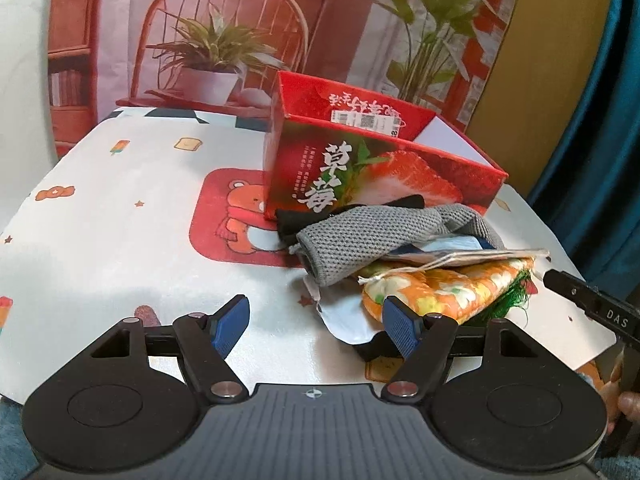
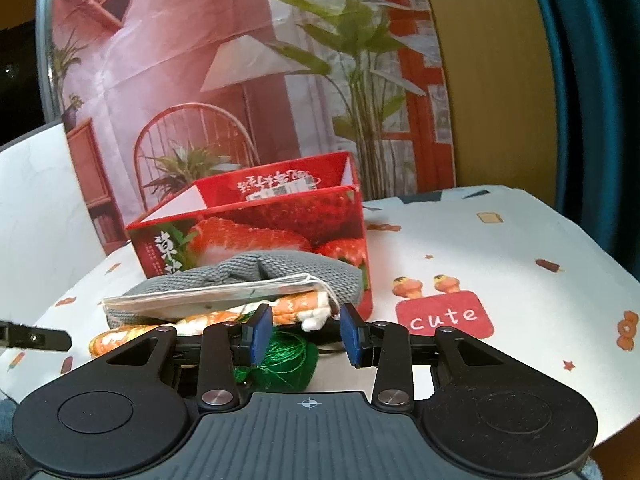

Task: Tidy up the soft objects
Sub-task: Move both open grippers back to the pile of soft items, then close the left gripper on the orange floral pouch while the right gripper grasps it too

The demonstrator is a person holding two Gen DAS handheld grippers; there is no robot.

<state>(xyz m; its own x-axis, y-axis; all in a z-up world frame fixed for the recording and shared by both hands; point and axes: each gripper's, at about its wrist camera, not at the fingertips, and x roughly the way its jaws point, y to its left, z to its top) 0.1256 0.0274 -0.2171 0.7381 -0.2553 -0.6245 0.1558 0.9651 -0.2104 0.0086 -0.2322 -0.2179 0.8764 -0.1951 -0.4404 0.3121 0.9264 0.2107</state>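
Currently, left view: our left gripper (image 1: 316, 326) gapes empty beside the soft pile (image 1: 420, 264), which fronts the strawberry box (image 1: 380, 172) mid-tabletop (image 1: 120, 240); we risk dragging the whole stack | right view: right gripper (image 2: 306, 334) part-open, holding nothing, over green thread (image 2: 286, 354); strands may snag.

Staged home-style tabletop, not a real room: the wall behind is a printed backdrop (image 1: 224, 40) showing a chair, potted plants, a lamp and shelves, creased like hung cloth. The table wears a cartoon tablecloth (image 1: 120, 208) with bears and ice lollies. A strawberry box (image 1: 360, 176) and teal curtain (image 1: 600, 120) sit alongside.
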